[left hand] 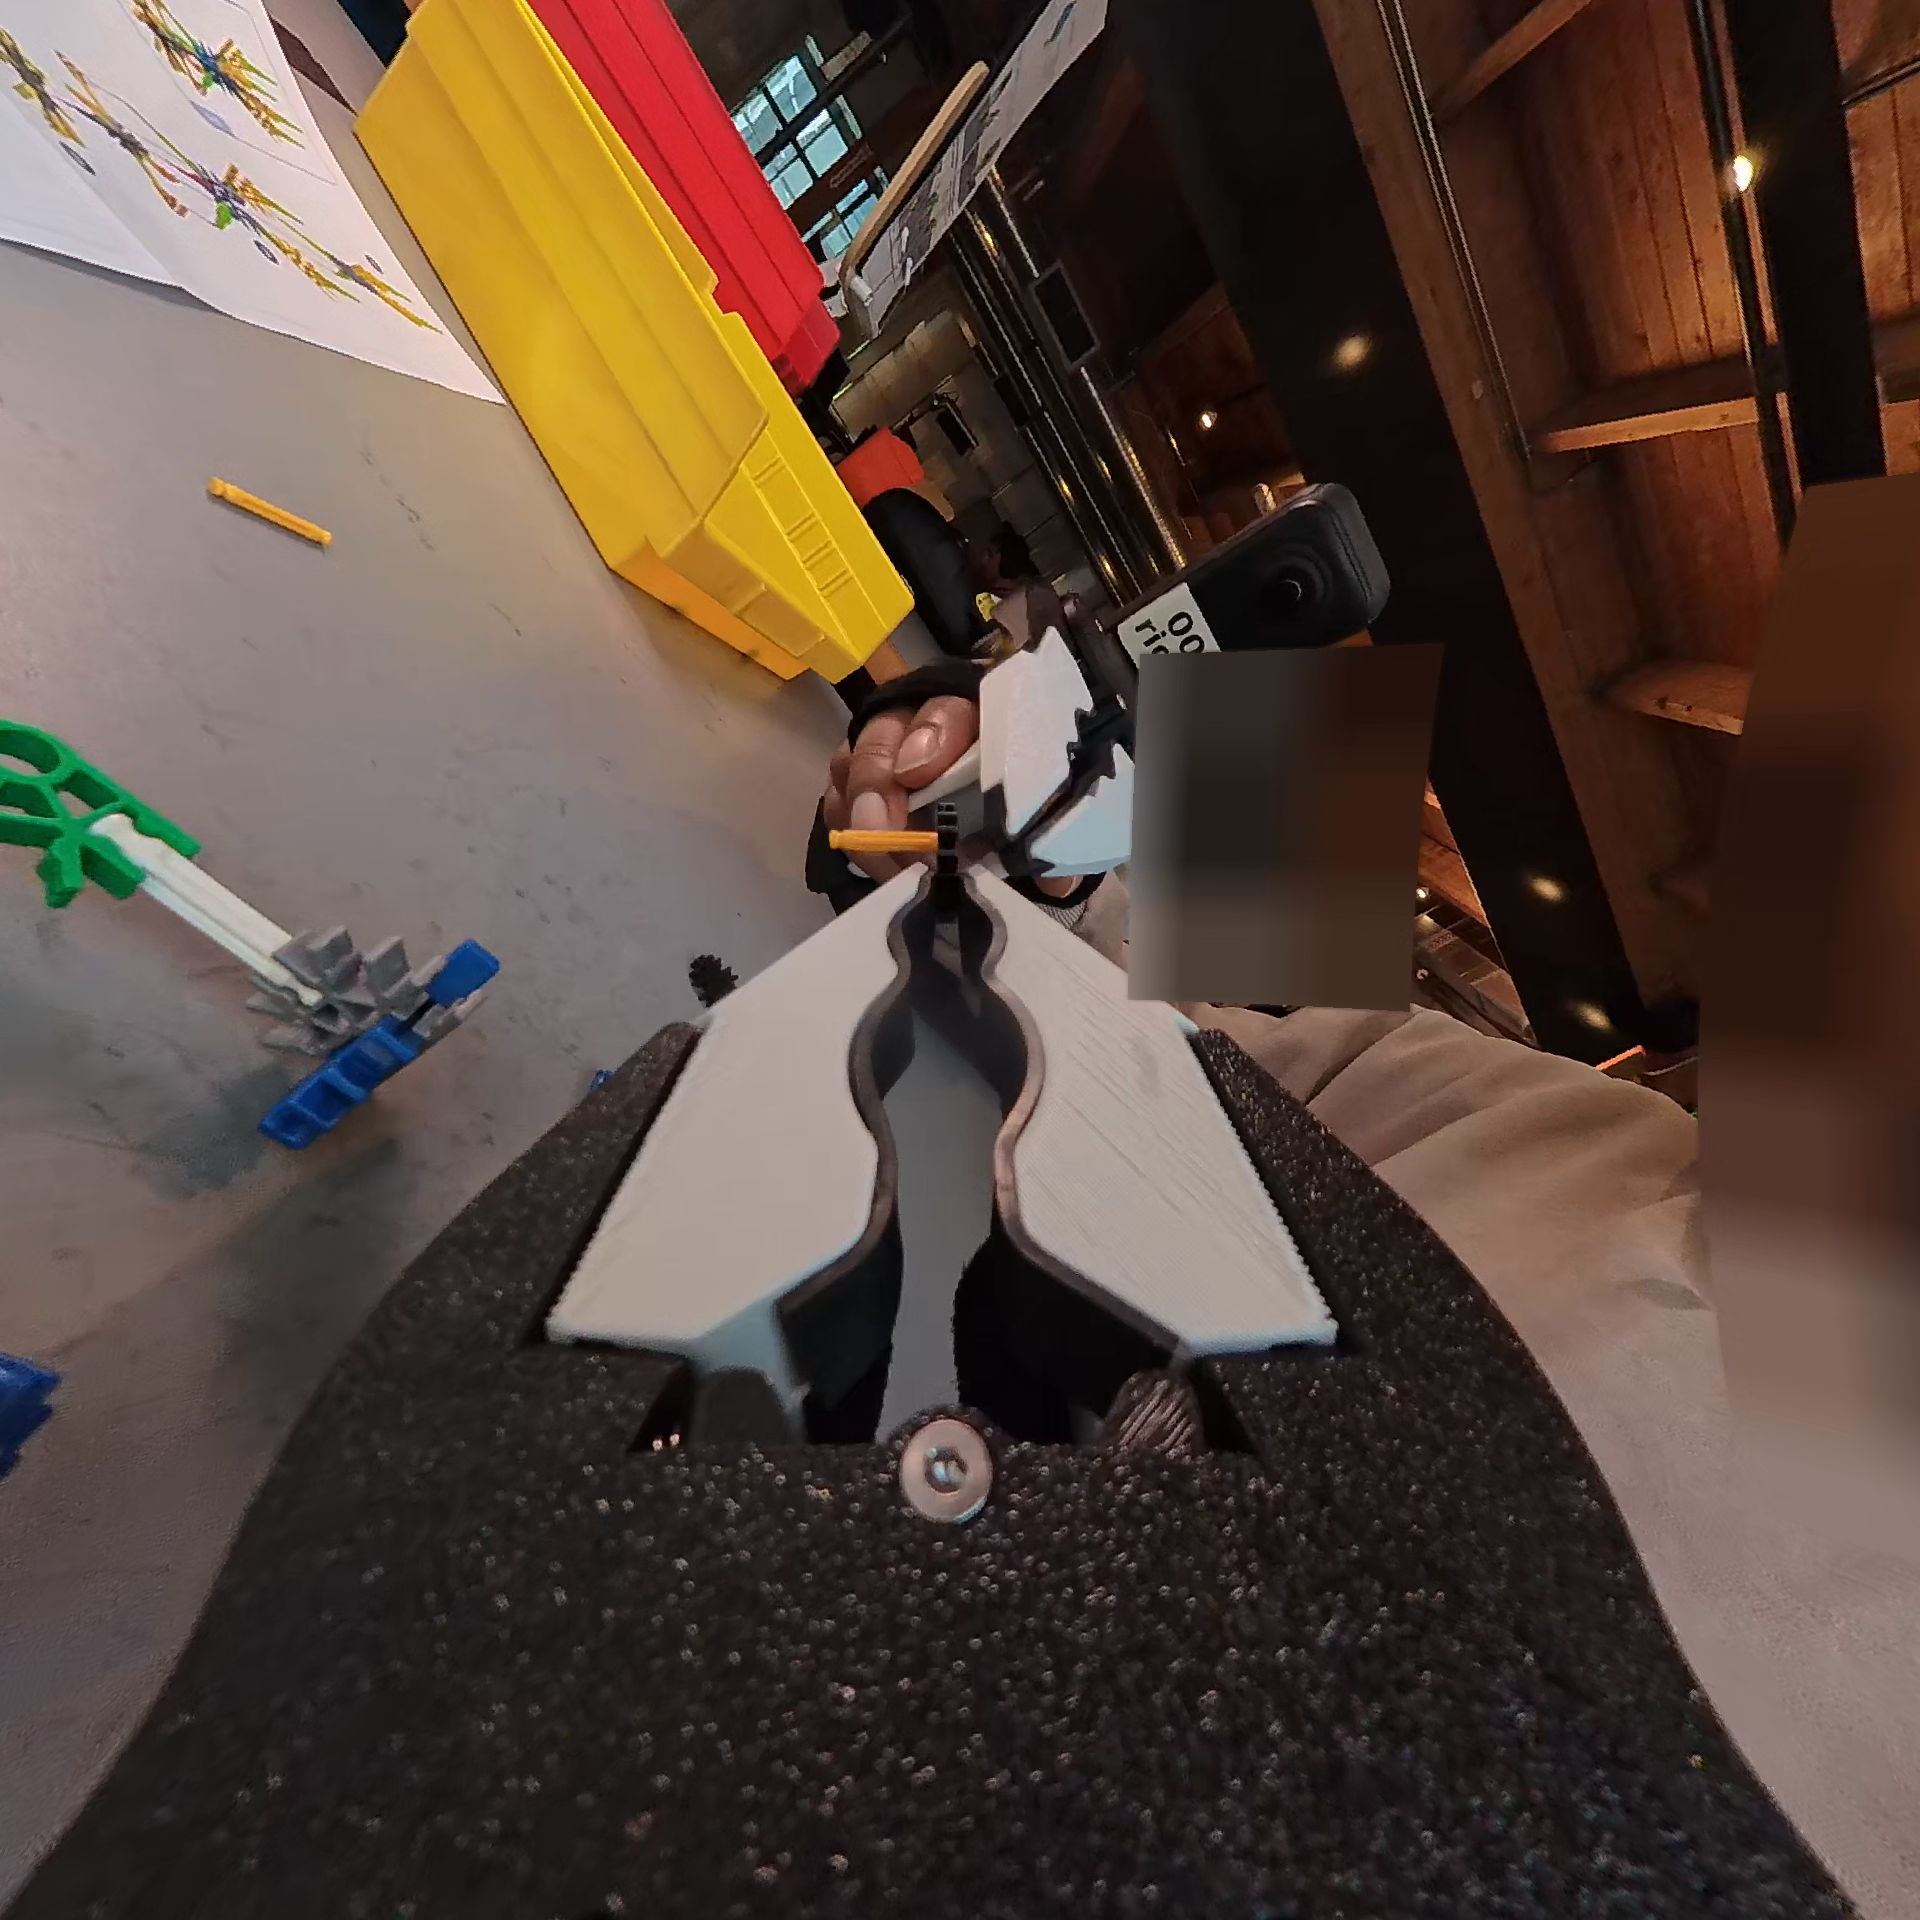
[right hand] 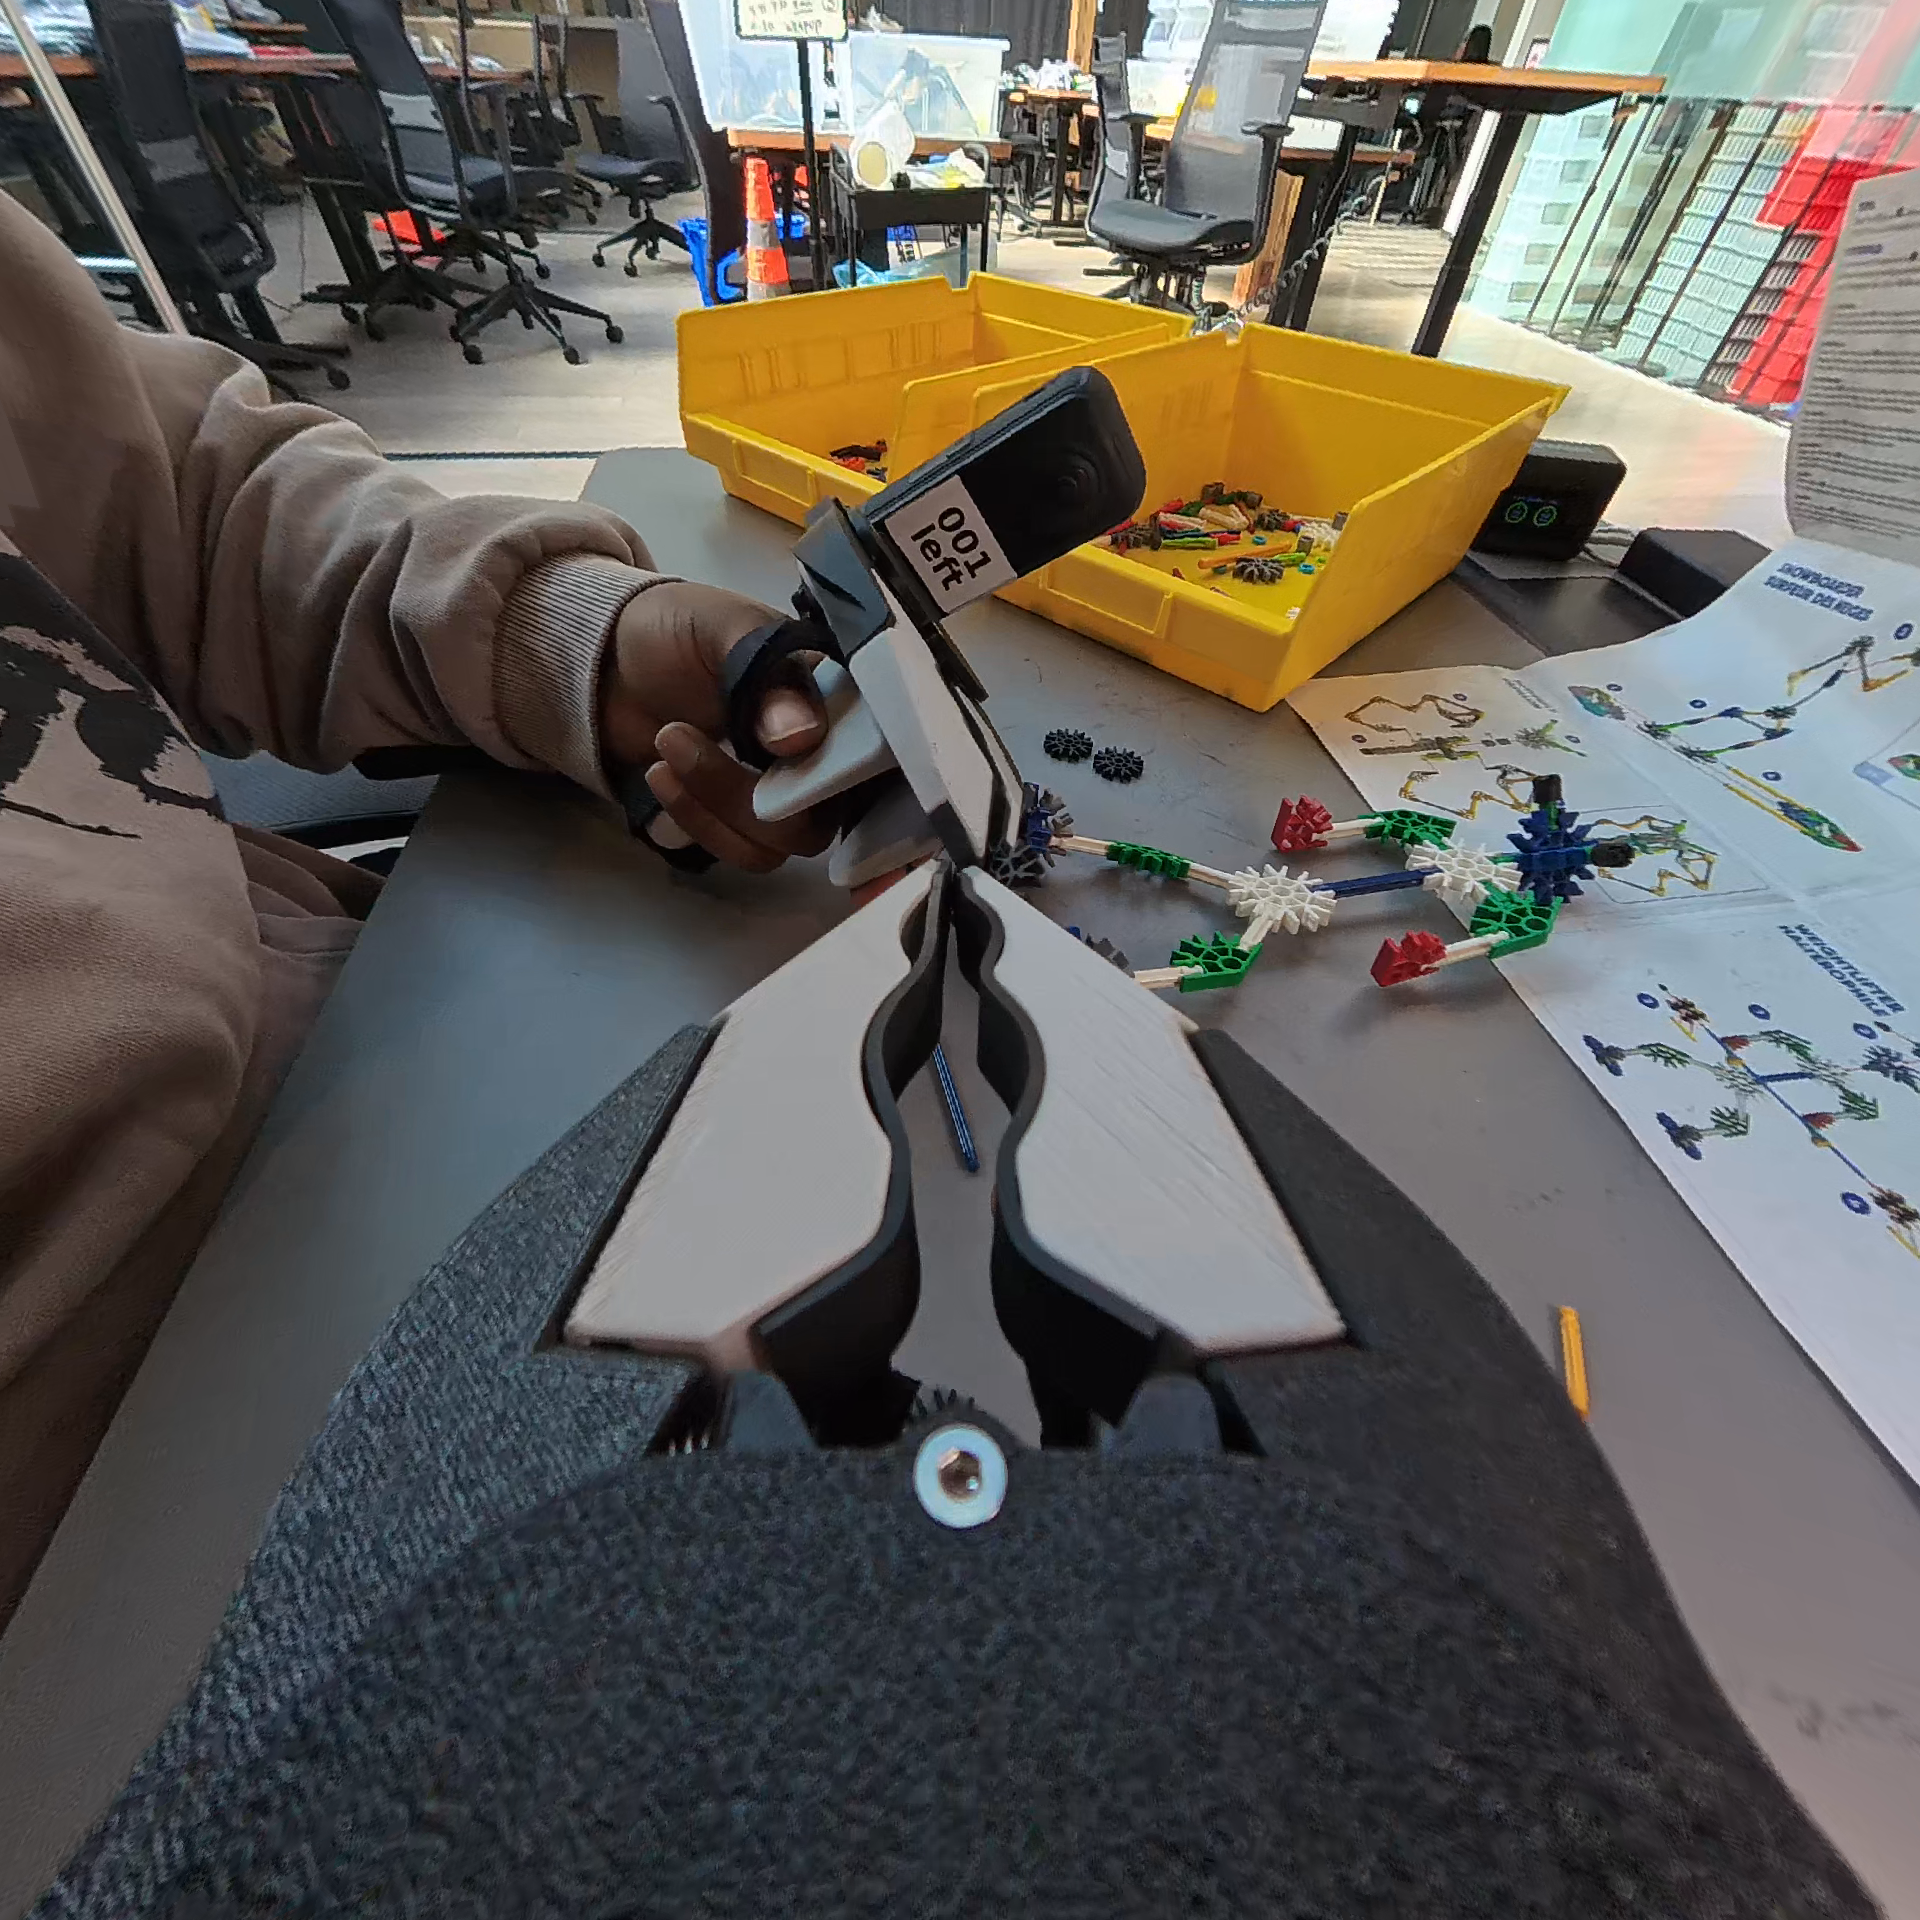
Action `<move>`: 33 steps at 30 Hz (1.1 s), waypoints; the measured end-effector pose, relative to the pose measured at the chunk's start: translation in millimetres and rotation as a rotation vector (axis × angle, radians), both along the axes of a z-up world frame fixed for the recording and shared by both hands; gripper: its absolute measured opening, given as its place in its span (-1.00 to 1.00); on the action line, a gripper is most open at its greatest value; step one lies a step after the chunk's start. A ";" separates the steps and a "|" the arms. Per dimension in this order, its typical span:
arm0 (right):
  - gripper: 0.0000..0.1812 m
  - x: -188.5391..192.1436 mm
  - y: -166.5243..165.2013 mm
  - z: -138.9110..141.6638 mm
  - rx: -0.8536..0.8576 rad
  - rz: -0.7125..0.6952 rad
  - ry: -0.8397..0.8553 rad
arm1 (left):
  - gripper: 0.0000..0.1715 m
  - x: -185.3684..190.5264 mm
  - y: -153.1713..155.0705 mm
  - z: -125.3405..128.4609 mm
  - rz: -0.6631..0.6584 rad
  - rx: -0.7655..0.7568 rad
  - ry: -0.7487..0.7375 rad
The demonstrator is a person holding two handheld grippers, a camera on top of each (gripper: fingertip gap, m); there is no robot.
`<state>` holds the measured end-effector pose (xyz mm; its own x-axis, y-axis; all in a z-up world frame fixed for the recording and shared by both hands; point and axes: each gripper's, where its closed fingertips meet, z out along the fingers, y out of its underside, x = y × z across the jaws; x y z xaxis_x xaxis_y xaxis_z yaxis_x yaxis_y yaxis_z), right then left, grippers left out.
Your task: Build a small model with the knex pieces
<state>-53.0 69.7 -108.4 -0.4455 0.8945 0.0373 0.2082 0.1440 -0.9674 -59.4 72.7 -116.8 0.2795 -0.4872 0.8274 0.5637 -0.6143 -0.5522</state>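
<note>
Open office backdrop, desks, rolling chairs. Grey table (right hand: 540, 997). Two yellow bins (right hand: 1299, 499) at far edge, loose rods and connectors inside. Printed instruction sheet (right hand: 1714, 935) to right. Part-built rod-and-connector model (right hand: 1382, 883) between bins and sheet. Left gripper (left hand: 948, 883): jaws pinched narrow on black toothed connector (left hand: 948, 836), orange rod (left hand: 883, 840) sticking sideways from it. Right gripper (right hand: 954, 883): jaws nearly closed, tips meeting left gripper's; what it holds, cannot tell. Loose yellow rod (left hand: 268, 509) on table, well apart.
</note>
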 end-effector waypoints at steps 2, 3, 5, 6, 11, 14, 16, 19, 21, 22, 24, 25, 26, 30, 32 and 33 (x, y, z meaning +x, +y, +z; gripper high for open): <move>-1.00 0.4 -5.4 -0.5 0.029 0.015 0.006 | -0.98 -0.5 0.2 0.3 0.001 -0.003 -0.009; -1.00 0.1 -7.3 -1.8 0.047 0.018 0.007 | -0.98 -0.6 0.3 0.2 0.001 -0.004 -0.012; -1.00 -0.9 -9.8 -4.7 0.077 0.017 0.005 | -0.99 -0.4 0.4 0.2 0.000 -0.007 -0.019; -1.00 -1.5 -10.7 -6.0 0.090 0.015 0.006 | -0.99 -0.3 0.4 0.5 -0.001 -0.008 -0.023; -1.00 -5.6 -9.8 -13.2 0.152 -0.017 -0.005 | -0.98 -0.2 0.5 1.2 -0.006 -0.018 -0.053; -1.00 -5.2 -11.1 -11.6 0.152 -0.013 0.005 | -0.98 -1.3 0.9 1.5 -0.005 -0.025 -0.074; -1.00 -4.0 -13.6 -4.3 0.136 -0.003 0.037 | -0.98 -1.8 0.9 2.0 -0.004 -0.025 -0.079; -1.00 -3.3 -14.1 6.6 0.117 -0.009 0.084 | -0.98 -0.3 0.2 2.1 -0.010 -0.021 -0.071; -1.00 -3.5 -13.9 8.5 0.115 -0.014 0.092 | -0.98 1.5 -0.3 1.8 -0.015 -0.018 -0.060; -1.00 -3.9 -13.8 7.0 0.119 -0.016 0.085 | -0.98 2.3 -0.5 1.5 -0.017 -0.016 -0.054; -1.00 -4.4 -13.1 4.1 0.135 -0.020 0.078 | -0.98 3.6 -0.9 1.2 -0.020 -0.014 -0.046; -1.00 -4.2 -11.8 4.4 0.135 -0.023 0.076 | -0.98 4.1 -1.1 1.5 -0.022 -0.012 -0.045; -1.00 -3.8 -9.5 6.0 0.128 -0.029 0.079 | -0.98 4.2 -1.4 1.8 -0.023 -0.010 -0.045; -1.00 -2.4 3.6 9.4 0.096 -0.065 0.076 | -0.98 4.0 -1.9 3.4 -0.023 -0.003 -0.044; -0.98 -2.3 7.4 6.4 0.084 -0.071 0.057 | -0.98 4.1 -2.1 3.6 -0.023 -0.001 -0.041; -0.97 -2.3 7.9 5.2 0.070 -0.070 0.047 | -0.98 4.2 -2.2 3.7 -0.022 0.000 -0.040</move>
<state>-55.4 77.6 -103.2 -0.3786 0.9177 0.1206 0.1742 0.1986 -0.9645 -55.2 70.4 -113.0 0.2354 -0.4932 0.8375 0.5713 -0.6269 -0.5298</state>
